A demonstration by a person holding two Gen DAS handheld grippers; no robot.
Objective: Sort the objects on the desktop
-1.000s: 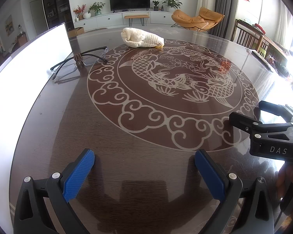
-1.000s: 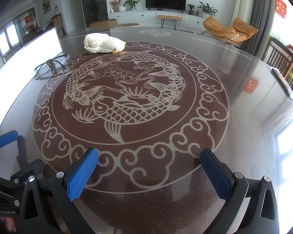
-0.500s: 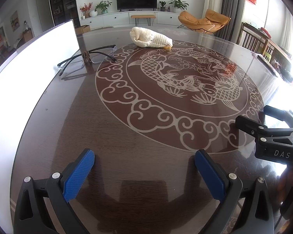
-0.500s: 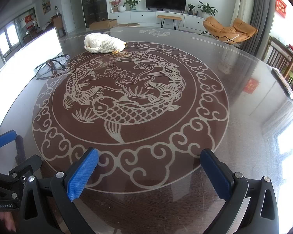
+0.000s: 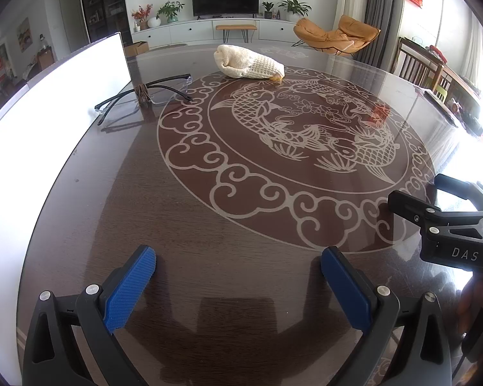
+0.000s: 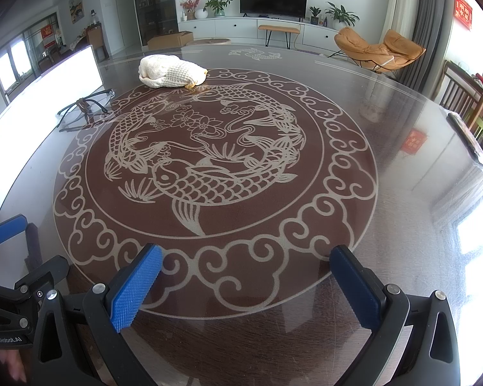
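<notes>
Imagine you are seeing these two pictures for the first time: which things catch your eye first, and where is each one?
The pale fish-and-cloud medallion fills the middle of the dark round table. At its far edge lies a cream knitted bundle, and to the left of that a pair of black-armed glasses beside a bright white panel. Nearest the camera, each open claw, left and right, shows blue pads and holds nothing.

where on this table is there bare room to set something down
Bare: the near table between both grippers and the carp inlay, and its whole right side. Crowded: far left, where glasses and knitted cloth lie beside the white board.
</notes>
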